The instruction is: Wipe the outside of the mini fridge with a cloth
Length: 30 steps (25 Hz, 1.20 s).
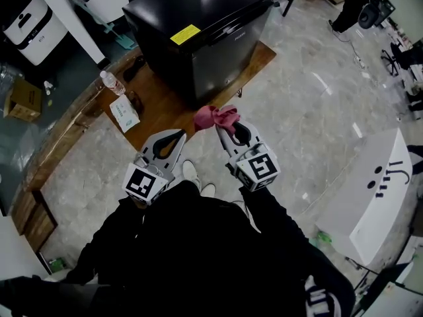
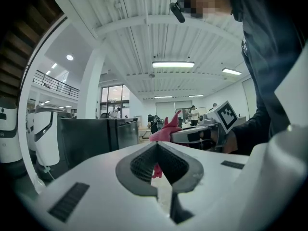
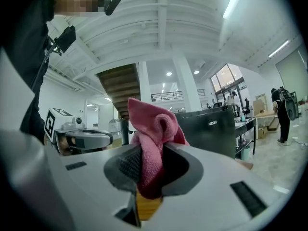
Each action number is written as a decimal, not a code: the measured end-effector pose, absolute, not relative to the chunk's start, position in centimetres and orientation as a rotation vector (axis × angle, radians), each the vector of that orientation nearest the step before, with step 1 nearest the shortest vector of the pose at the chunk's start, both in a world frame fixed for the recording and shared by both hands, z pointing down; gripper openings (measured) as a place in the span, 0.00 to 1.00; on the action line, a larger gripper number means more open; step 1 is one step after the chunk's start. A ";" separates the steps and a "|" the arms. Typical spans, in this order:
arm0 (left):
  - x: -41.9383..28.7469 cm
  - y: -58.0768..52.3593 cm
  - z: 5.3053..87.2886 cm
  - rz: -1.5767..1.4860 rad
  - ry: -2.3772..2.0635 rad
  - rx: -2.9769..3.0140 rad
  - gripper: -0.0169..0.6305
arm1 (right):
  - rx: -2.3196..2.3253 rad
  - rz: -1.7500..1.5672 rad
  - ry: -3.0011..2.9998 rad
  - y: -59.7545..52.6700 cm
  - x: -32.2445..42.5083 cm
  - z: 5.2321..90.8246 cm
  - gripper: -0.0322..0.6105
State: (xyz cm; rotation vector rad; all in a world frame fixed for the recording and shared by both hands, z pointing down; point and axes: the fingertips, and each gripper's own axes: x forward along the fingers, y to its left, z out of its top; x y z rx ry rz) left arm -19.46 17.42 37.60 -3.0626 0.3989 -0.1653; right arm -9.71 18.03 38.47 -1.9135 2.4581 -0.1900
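Note:
The black mini fridge (image 1: 198,32) stands on a low wooden platform (image 1: 165,111) ahead of me, with a yellow label on its top edge. My right gripper (image 1: 228,129) is shut on a crumpled pink cloth (image 1: 215,117), held in the air short of the fridge's front corner. In the right gripper view the cloth (image 3: 154,129) bulges up from between the jaws (image 3: 151,162), and the fridge (image 3: 211,129) stands beyond at the right. My left gripper (image 1: 177,137) hangs beside the right one, shut and holding nothing (image 2: 158,165). In its view the fridge (image 2: 91,138) is at the left.
A water bottle (image 1: 112,82) and a white packet (image 1: 124,113) sit on the platform left of the fridge. A cardboard box (image 1: 23,99) lies at far left. A white panel (image 1: 377,190) stands at the right on the marble floor. People stand in the background.

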 end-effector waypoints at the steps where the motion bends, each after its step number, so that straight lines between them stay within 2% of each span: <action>1: -19.2 16.7 37.7 -0.167 0.397 -3.064 0.04 | -1.926 -0.190 2.462 17.0 -9.3 38.5 0.16; 18: -13.6 4.5 36.1 -0.036 0.308 -3.116 0.04 | -2.125 -0.255 2.513 0.4 -4.9 37.8 0.17; 30: -11.3 0.6 39.9 -0.054 0.276 -3.205 0.04 | -2.210 -0.212 2.552 -2.0 -4.8 40.4 0.16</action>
